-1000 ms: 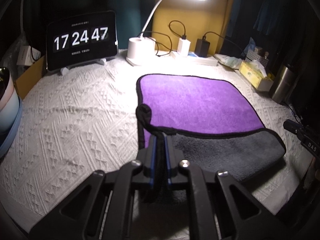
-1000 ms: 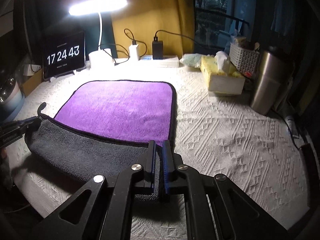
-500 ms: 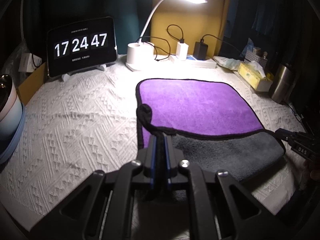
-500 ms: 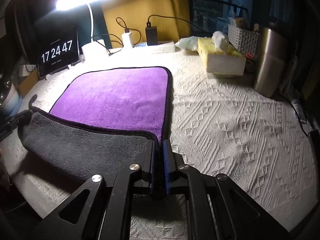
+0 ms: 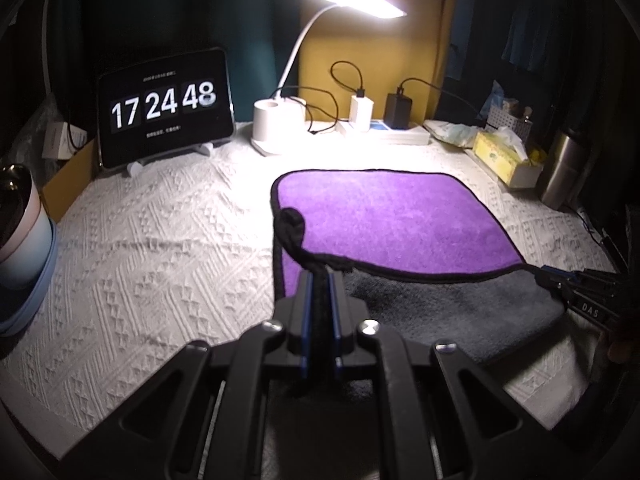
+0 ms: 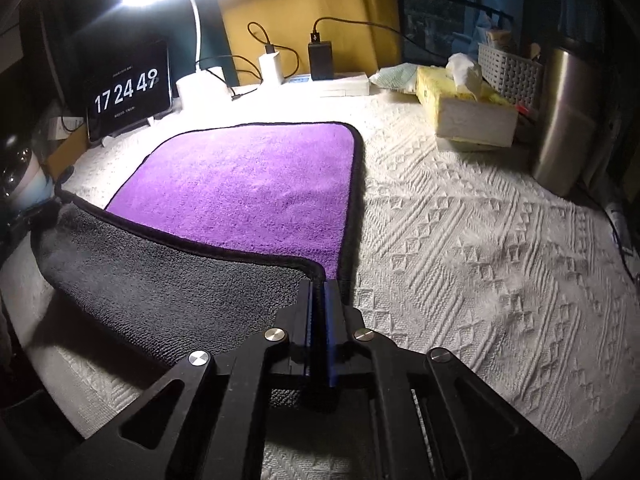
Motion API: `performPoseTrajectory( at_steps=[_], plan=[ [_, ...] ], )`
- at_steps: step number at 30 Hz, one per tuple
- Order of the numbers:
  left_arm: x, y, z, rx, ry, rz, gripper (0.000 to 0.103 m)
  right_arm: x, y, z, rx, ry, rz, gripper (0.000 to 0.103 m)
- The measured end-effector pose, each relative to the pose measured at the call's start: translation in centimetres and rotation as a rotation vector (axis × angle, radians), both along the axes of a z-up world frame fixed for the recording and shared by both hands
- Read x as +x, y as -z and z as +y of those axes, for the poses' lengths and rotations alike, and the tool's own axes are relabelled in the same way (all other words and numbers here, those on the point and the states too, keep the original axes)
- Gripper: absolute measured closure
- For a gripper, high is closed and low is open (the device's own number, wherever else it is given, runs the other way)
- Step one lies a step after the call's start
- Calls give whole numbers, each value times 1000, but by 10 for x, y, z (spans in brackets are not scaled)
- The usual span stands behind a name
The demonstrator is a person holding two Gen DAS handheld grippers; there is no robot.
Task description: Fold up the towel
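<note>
A towel, purple on top and grey underneath, lies on the white textured cloth. Its near edge is lifted and turned over, so a grey band shows in front of the purple. My left gripper is shut on the near left corner, where a black hanging loop sticks up. My right gripper is shut on the near right corner. The right gripper also shows at the right edge of the left wrist view.
A tablet clock and a lit desk lamp stand at the back, with chargers and a power strip. A tissue box, a basket and a steel flask stand on the right. A pale cup is at the left.
Both grippers have carried the lifted near edge forward over the purple side, so the grey band reaches farther in. Both stay shut on their corners.
</note>
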State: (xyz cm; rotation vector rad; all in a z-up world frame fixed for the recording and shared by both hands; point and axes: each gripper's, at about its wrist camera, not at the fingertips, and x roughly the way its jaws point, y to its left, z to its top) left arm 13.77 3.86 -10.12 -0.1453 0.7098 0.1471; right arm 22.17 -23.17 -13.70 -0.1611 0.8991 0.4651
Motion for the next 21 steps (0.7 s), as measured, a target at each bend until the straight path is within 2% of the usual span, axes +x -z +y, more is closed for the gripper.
performPoseTrajectory(
  at_steps=[11,21],
  plan=[
    [2,-14,4,20,-6,-56,95,-3,-32,-2,-1,17,-127,98],
    [10,-24,13,22,-11,-106,95,5,-53,2,9,27,-187,98]
  ],
)
